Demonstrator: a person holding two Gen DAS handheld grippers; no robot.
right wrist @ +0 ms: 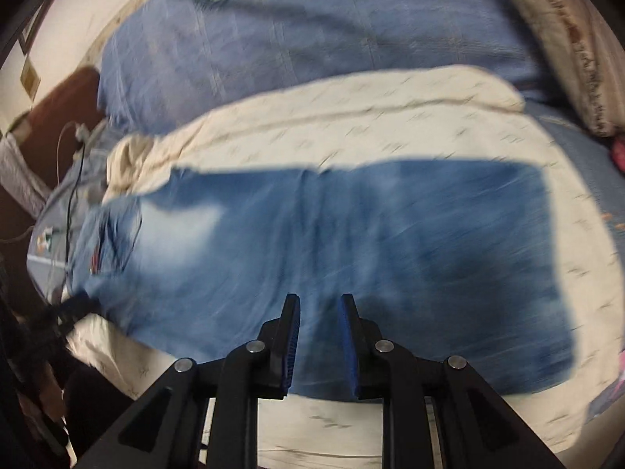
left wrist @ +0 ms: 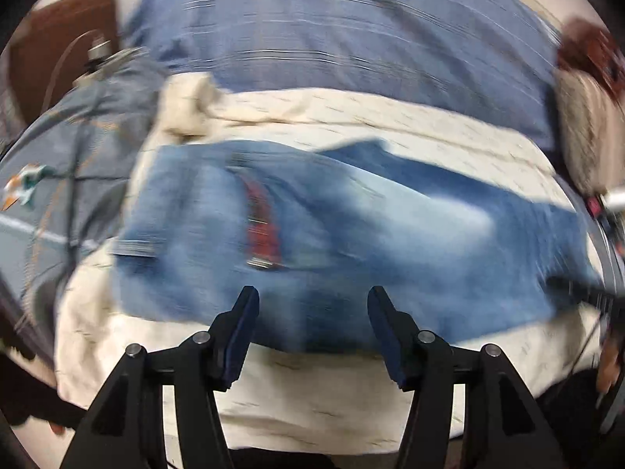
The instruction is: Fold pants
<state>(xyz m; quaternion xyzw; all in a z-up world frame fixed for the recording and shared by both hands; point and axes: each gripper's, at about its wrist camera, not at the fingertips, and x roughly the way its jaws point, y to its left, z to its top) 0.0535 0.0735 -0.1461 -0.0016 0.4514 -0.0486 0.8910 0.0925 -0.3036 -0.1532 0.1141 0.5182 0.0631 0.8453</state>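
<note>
**Blue jeans laid flat on cream blanket**

Left gripper [left wrist: 312,301]: jaws stood about half apart, empty, above the jeans' [left wrist: 351,234] near edge. Right gripper [right wrist: 320,308]: jaws nearly closed, a narrow gap, nothing held, over the jeans' near edge. Jeans: spread lengthwise across the cream blanket [right wrist: 390,117]. Beyond the jeans: blue bedcover [right wrist: 312,39]. Both views blurred.
</note>
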